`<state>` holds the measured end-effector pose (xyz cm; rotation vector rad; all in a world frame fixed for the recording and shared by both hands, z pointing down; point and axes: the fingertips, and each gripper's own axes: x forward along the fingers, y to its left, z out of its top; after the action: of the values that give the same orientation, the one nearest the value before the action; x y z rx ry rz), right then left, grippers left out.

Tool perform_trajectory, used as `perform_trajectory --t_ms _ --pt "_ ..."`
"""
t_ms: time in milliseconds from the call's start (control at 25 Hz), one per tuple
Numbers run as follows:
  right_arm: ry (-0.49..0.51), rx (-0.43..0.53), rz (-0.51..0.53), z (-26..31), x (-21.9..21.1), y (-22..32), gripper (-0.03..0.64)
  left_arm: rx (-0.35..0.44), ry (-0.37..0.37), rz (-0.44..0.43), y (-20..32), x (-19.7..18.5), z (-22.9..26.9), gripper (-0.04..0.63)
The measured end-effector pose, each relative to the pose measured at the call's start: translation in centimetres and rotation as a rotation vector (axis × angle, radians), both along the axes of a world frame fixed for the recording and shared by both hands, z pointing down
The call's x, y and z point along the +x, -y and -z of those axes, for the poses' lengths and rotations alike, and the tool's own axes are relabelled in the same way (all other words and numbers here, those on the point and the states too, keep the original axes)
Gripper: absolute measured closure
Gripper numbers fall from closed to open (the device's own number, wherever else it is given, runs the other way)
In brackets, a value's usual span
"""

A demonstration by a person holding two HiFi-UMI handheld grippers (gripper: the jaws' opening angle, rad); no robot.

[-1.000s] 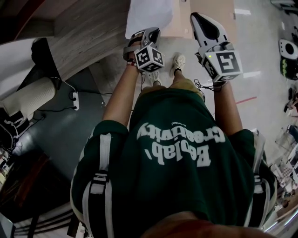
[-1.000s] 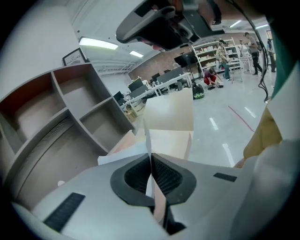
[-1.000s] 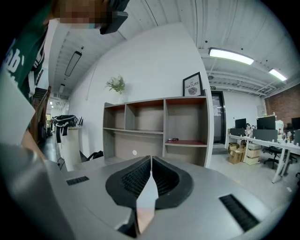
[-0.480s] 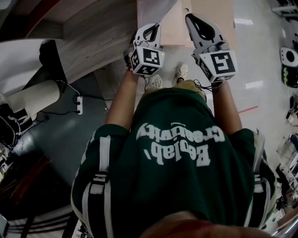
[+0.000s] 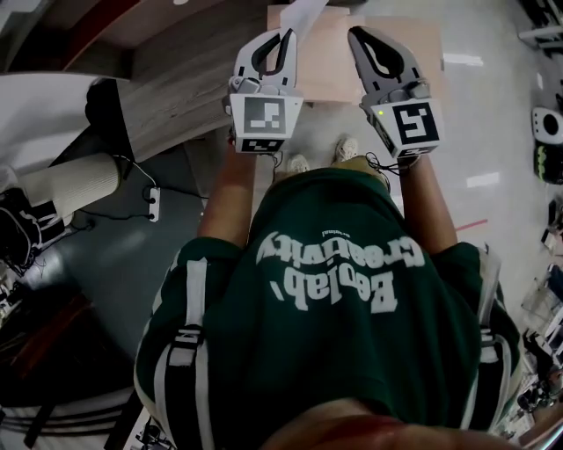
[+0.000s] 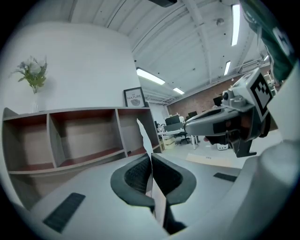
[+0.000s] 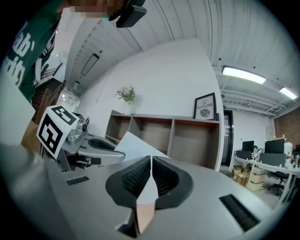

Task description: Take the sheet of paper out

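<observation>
My left gripper [image 5: 288, 33] is shut on a white sheet of paper [image 5: 303, 10], which rises past the jaw tips to the top edge of the head view. In the left gripper view the sheet [image 6: 142, 131] stands edge-on, clamped between the dark pads of the gripper [image 6: 150, 157]. Close beside it, my right gripper [image 5: 354, 33] is shut on a thin flat piece [image 7: 145, 201], white above and pinkish below; what it is I cannot tell. In the right gripper view the sheet [image 7: 133, 145] spreads behind the right jaws [image 7: 151, 159], toward the left gripper [image 7: 119, 157].
A tan flat surface [image 5: 334, 75] lies low in front of the person's shoes [image 5: 299, 164]. Ahead stands an open wooden shelf unit [image 6: 84, 136] with a vase of flowers [image 6: 33, 75] and a framed picture [image 6: 135, 97] on top. A white cylinder [image 5: 62, 180] lies at left.
Both grippers have risen, the left far more, and it has rolled so its marker cube faces up. The sheet went up with it and now shows only a narrow strip.
</observation>
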<state>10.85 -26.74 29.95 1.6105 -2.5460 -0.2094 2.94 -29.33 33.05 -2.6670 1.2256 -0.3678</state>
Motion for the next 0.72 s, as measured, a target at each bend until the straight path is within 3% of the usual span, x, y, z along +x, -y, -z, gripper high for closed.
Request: perform_trajectory --t_ms 320,720 --pt "-0.026 0.047 -0.021 1.9 1.2 1.2 0.580 0.081 -0.115 0.073 0.1 -1.1 4.3 0.577" --pt "-0.019 0.069 -0.006 3.1 1.7 2.3 0.580 0.134 -0.145 0.129 0.5 -2.2 7.1 0.577"
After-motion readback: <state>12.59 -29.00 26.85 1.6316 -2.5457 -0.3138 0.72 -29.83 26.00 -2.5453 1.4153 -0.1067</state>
